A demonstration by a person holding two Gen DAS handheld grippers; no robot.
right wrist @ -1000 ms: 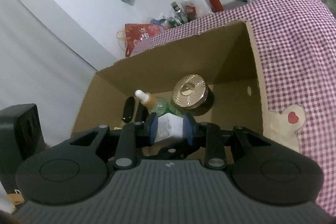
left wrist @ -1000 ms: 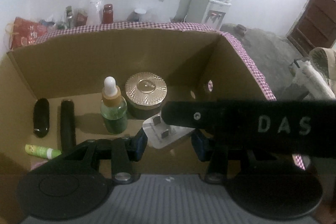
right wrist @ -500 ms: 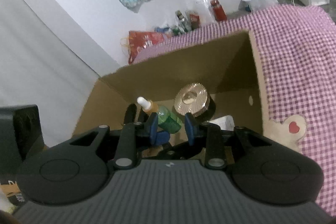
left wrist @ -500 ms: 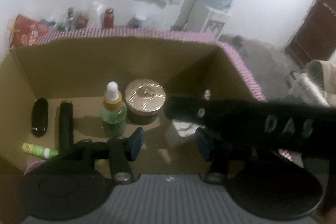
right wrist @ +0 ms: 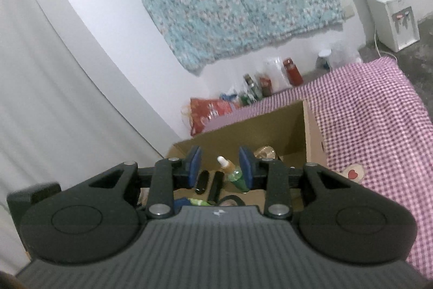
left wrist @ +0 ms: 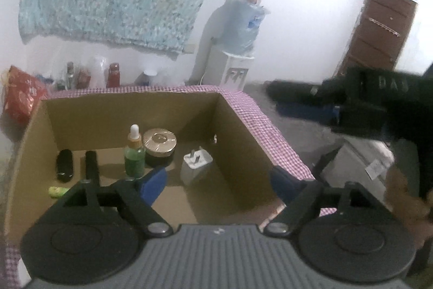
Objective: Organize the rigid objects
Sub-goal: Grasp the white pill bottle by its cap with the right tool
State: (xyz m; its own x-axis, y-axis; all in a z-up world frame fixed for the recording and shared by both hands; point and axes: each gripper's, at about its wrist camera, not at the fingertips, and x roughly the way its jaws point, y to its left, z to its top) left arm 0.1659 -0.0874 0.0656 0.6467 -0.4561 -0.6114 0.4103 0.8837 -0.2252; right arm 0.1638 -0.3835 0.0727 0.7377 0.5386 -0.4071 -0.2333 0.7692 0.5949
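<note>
L wrist view: cardboard box (left wrist: 243, 142) on checked cloth (left wrist: 273, 137), open top. Inside, relative to the green dropper bottle (left wrist: 134, 153) (upright): gold-lid jar (left wrist: 159, 146) just beside it on the R; white plug adapter (left wrist: 196, 164) further R, near box's R wall; two black tubes (left wrist: 91, 167) to its L; small green tube (left wrist: 58, 191) nearer the front L. Left hand-held gripper (left wrist: 217, 182) above box, jaws wide & opening, nothing between.

R wrist view: right hand-held gripper (right wrist: 220, 168) above the box (right wrist: 311, 137), jaws narrowly apart & opening, empty; dropper bottle (right wrist: 234, 175) seen in the gap, well below.
</note>
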